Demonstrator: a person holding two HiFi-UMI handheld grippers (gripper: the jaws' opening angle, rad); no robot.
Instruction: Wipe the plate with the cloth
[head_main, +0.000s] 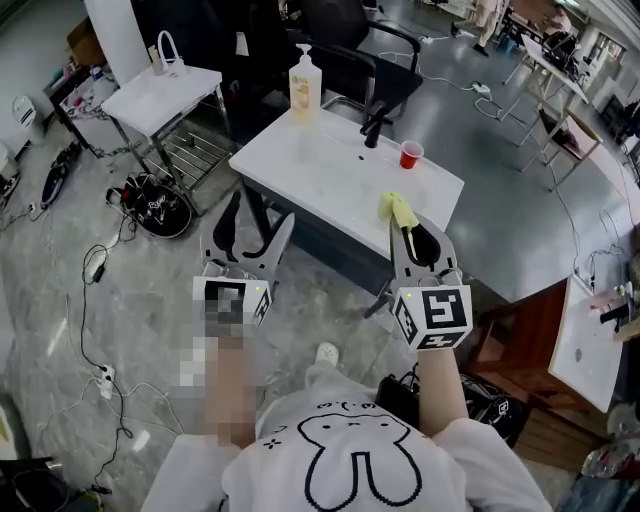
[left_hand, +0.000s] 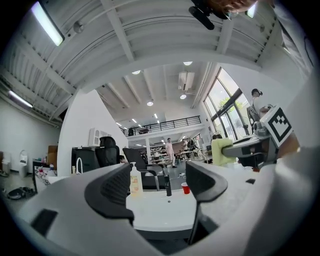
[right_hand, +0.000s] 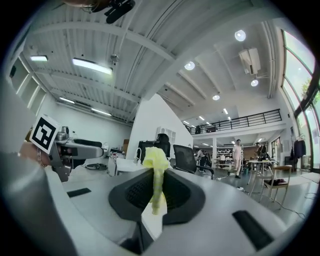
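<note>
Yellow cloth (head_main: 397, 209), clamped in the right gripper (head_main: 408, 232); no plate in any view.

Cloth: a bunched tuft stands above the jaws, which are closed narrowly on it, and a short tail hangs below. It is held in the air over the near edge of the white table (head_main: 330, 185). Left gripper (head_main: 262, 210): jaws wide apart with nothing between them, raised beside the right gripper, short of the table. On the table: pump bottle (head_main: 304, 88), small black fixture (head_main: 375, 128), red cup (head_main: 410, 154). These stand well apart from the cloth. Handling note (judgement): wiping has not begun. First find the plate, then steady its rim with the free gripper. Let more cloth hang out, so that fabric rather than jaw tips meets the surface, and wipe in overlapping strokes.
</note>
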